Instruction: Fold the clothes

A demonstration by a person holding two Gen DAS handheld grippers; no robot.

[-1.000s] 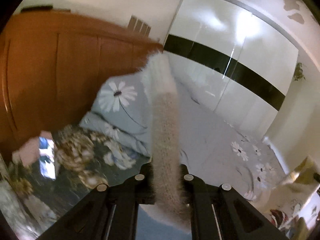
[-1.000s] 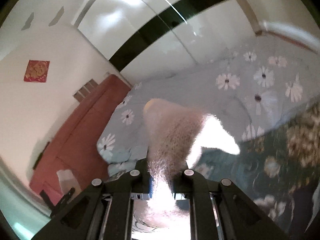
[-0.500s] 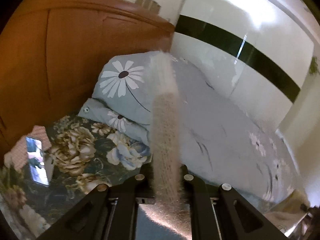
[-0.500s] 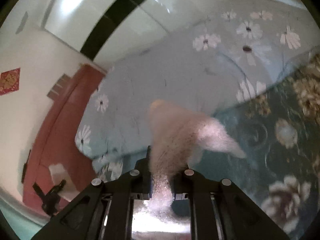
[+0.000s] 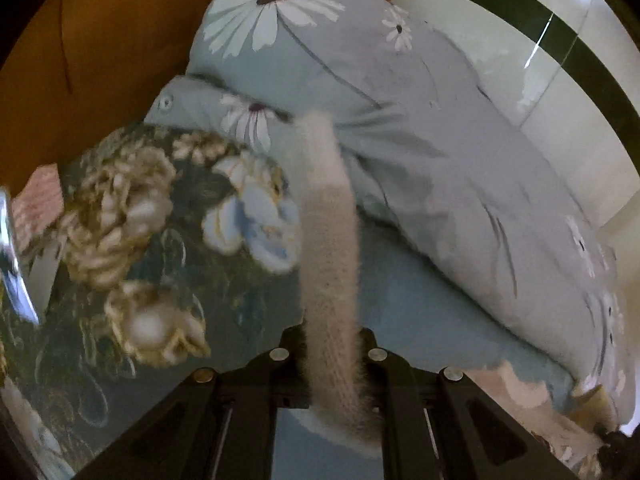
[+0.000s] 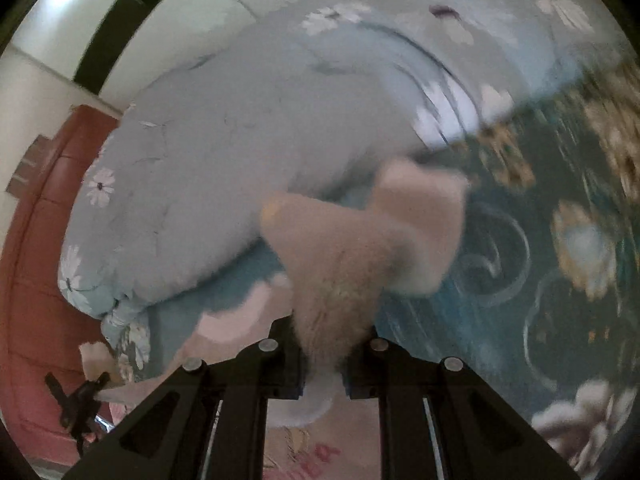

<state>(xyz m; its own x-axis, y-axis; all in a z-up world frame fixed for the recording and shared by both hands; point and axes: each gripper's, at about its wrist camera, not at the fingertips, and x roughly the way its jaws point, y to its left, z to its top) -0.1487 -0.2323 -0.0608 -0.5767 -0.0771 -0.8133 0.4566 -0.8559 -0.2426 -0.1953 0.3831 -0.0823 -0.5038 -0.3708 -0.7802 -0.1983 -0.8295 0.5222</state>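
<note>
- Left wrist view: left gripper point(image 5: 330, 354) clamped on a fuzzy garment point(image 5: 328, 240), stretched taut above the floral bedspread point(image 5: 168, 264), beside the daisy duvet point(image 5: 440, 128).
- Right wrist view: right gripper point(image 6: 322, 354) pinching the same garment point(image 6: 360, 248), bunched over the bedspread point(image 6: 540, 280).

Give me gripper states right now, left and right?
Left gripper: closed on the fuzzy garment.
Right gripper: closed on the same fuzzy garment, bunched at the jaws.
</note>
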